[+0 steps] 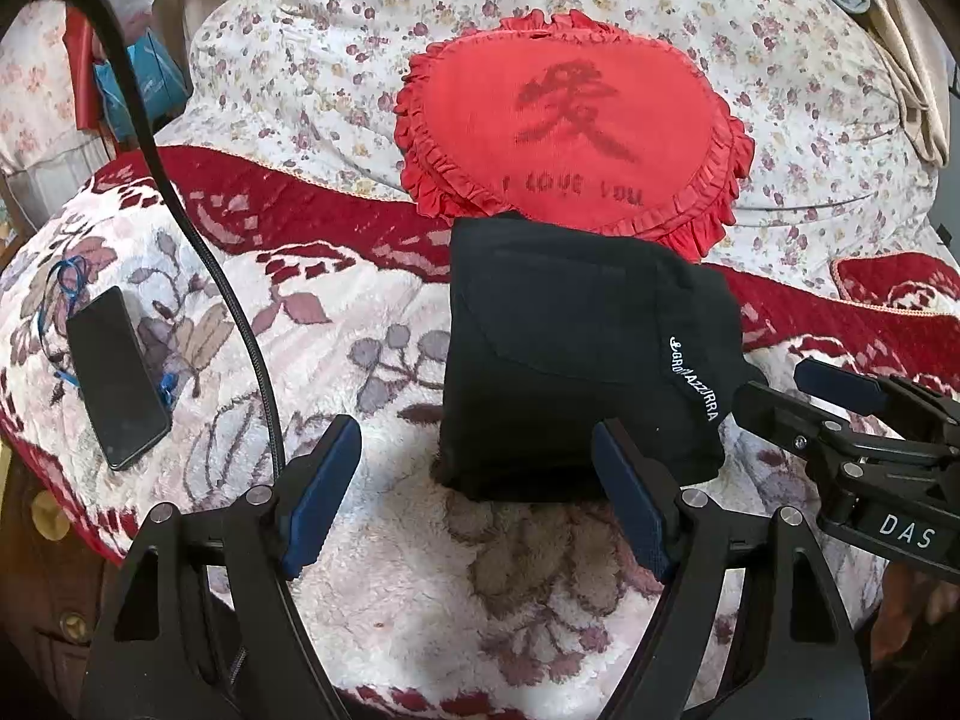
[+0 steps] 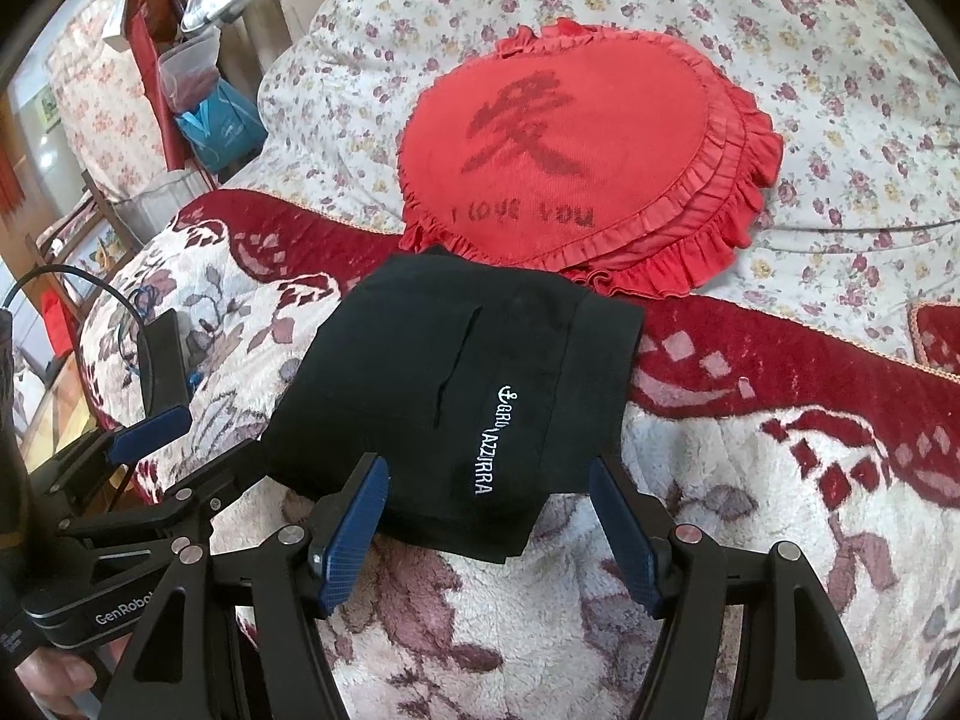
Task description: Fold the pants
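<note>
The black pants (image 1: 570,354) lie folded into a compact square on the fleece blanket, with white lettering along one edge; they also show in the right wrist view (image 2: 456,402). My left gripper (image 1: 477,450) is open and empty, its fingers at the near edge of the bundle. My right gripper (image 2: 489,474) is open and empty, its fingers either side of the bundle's near corner. The right gripper also shows at the right of the left wrist view (image 1: 798,384). The left gripper shows at the left of the right wrist view (image 2: 198,438).
A red heart-shaped cushion (image 1: 570,114) lies just behind the pants. A floral quilt (image 1: 810,138) is piled at the back. A black phone (image 1: 117,378) with a blue cord lies at the left. A black cable (image 1: 198,240) arcs over the blanket (image 1: 420,588).
</note>
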Tool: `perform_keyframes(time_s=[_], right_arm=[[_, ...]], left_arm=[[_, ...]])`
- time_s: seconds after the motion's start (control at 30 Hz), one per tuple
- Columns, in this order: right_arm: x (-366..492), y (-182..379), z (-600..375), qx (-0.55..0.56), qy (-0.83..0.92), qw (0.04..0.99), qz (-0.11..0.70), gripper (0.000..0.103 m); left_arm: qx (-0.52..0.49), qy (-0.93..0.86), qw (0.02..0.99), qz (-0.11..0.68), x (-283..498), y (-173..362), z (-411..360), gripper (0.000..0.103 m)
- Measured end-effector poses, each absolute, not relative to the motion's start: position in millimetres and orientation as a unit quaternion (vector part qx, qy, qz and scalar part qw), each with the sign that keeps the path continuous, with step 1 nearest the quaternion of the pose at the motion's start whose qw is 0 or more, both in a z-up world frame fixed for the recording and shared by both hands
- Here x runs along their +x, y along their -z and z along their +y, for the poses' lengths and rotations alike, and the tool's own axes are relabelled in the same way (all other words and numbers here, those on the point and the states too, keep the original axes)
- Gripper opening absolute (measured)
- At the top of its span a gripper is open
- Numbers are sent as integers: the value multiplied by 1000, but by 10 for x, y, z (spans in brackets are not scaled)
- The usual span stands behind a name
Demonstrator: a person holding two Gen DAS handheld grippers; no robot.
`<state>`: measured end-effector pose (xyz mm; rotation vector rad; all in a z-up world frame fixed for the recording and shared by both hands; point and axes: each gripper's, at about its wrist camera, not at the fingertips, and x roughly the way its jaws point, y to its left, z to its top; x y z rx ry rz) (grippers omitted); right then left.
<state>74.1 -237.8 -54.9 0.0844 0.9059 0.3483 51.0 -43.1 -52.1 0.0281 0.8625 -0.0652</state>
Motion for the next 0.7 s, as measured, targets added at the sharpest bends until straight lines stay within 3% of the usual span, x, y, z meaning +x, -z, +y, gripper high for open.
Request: perform_keyframes(time_s=[0.7], right_arm=[[795,635,-2349,38,-173,878,445,68]], left_arm=[[9,31,901,432,546,597,-412,80]])
